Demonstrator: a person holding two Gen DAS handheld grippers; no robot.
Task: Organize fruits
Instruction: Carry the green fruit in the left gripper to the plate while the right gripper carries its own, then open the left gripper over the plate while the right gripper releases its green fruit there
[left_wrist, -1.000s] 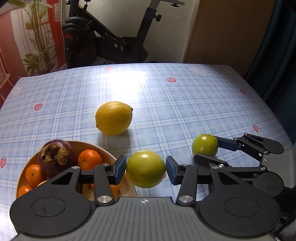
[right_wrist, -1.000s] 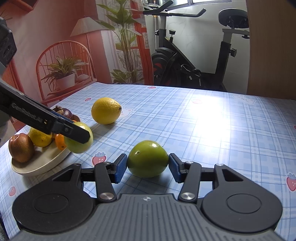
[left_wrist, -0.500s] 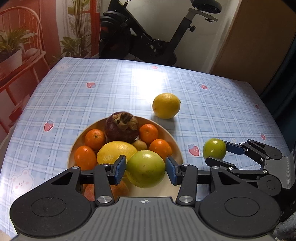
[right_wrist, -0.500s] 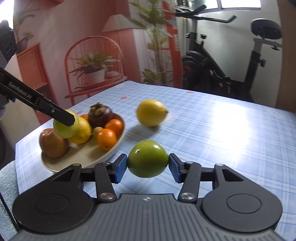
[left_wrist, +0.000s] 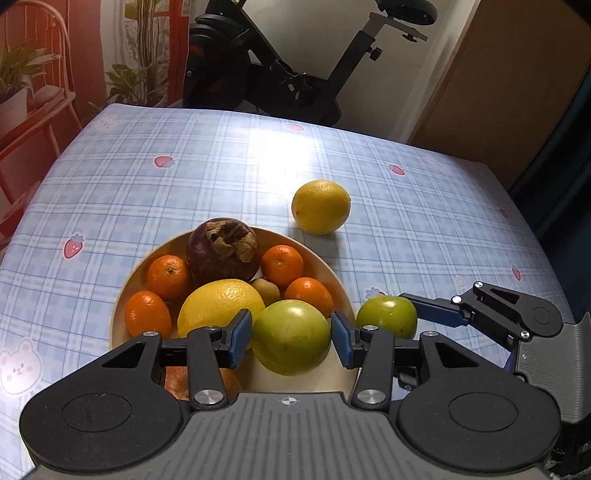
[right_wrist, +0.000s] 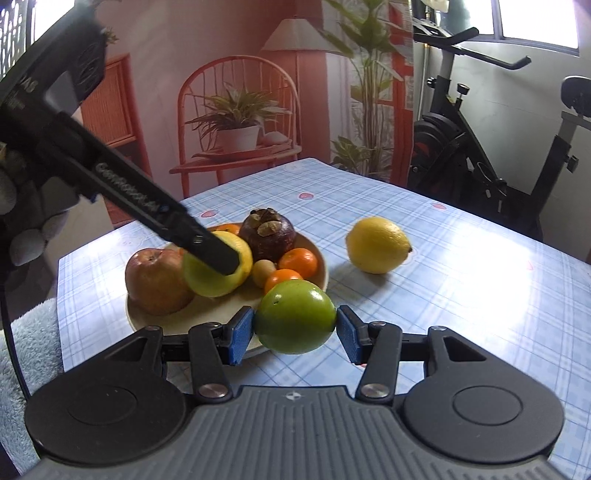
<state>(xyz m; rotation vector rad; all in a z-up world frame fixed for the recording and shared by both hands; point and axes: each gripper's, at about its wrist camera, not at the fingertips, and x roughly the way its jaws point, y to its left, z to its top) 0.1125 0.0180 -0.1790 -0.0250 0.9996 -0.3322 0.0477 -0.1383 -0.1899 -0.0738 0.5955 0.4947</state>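
My left gripper (left_wrist: 291, 338) is shut on a green fruit (left_wrist: 291, 336) and holds it over the near right part of the beige fruit bowl (left_wrist: 122, 295). The bowl holds several oranges, a yellow citrus (left_wrist: 218, 304), a mangosteen (left_wrist: 221, 249), a small kiwi and a red apple (right_wrist: 155, 280). My right gripper (right_wrist: 295, 332) is shut on a second green fruit (right_wrist: 295, 321), just right of the bowl's rim (right_wrist: 321, 266); it also shows in the left wrist view (left_wrist: 386, 315). A loose lemon (left_wrist: 320, 206) lies on the table beyond the bowl.
The table has a blue checked cloth (left_wrist: 184, 177) with strawberry prints. An exercise bike (left_wrist: 280, 74) stands behind the far edge. A red chair with a potted plant (right_wrist: 236, 125) stands at the left side.
Both grippers have moved toward the bowl with their green fruits. The left one is now lower and closer over the bowl; the right one has come up to the bowl's rim.
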